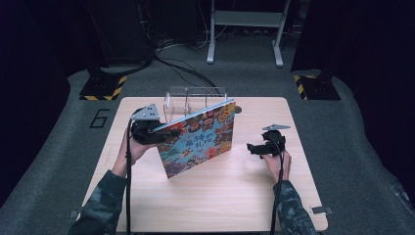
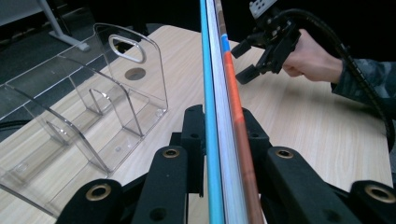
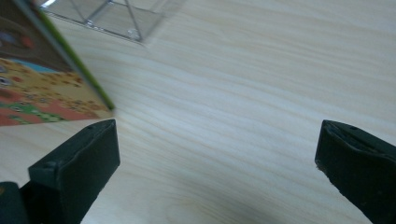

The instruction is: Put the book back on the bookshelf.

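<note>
Left gripper (image 1: 155,131): jaws clamped on the picture book (image 1: 198,138), held on edge, tilted above the table (image 1: 220,196). Clear plastic organizer (image 2: 88,112) just left of those jaws. Right gripper (image 1: 257,148): jaws spread wide, nothing between; book corner (image 3: 42,88) beyond the left jaw.

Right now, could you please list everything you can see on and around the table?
picture book: one, colourful patterned cover, held tilted over the table's left middle, its lower corner at the tabletop
clear acrylic file holder: one, transparent, at the table's far edge behind the book
table: one, light wood, centre
metal stand legs: one frame, light grey, on the floor beyond the table
hazard-striped bases: two, black and yellow, on the floor at the far left and right
left gripper: one, black, shut on the book's edge
right gripper: one, black, jaws open, low over the table right of the book
</note>
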`<state>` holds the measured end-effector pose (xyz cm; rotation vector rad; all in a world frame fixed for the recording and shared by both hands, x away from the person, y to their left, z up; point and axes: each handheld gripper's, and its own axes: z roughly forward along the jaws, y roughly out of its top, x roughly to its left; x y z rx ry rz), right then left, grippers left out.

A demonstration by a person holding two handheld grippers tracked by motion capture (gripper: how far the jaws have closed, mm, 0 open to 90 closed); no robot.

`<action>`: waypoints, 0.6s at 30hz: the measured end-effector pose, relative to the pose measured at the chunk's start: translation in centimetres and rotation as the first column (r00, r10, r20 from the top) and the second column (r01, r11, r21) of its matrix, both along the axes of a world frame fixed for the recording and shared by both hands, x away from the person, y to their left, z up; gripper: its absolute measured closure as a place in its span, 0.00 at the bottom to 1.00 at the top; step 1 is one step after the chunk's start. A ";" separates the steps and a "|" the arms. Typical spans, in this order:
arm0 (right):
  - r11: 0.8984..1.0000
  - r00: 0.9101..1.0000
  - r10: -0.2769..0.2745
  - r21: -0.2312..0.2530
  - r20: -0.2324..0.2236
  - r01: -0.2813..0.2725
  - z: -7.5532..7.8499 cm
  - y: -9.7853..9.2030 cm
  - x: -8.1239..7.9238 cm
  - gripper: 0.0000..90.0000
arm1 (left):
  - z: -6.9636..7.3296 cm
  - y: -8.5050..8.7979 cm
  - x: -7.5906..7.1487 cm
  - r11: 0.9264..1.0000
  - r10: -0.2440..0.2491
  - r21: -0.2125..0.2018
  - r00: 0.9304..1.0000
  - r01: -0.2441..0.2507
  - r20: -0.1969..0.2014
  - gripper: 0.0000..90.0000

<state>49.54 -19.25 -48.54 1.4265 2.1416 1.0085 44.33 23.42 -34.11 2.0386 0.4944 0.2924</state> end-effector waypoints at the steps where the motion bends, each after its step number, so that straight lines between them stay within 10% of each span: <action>1: 1.000 1.000 -0.011 0.006 -0.004 0.011 -0.3 -0.2 0.0 0.00 | 0.0 0.0 0.0 1.000 0.003 -0.004 1.000 -0.003 -0.003 0.86; 18: 0.991 0.991 -0.116 0.060 -0.062 0.119 -3.7 -2.7 1.0 0.00 | 0.6 0.7 -0.2 0.998 0.002 -0.069 1.000 -0.004 -0.030 0.89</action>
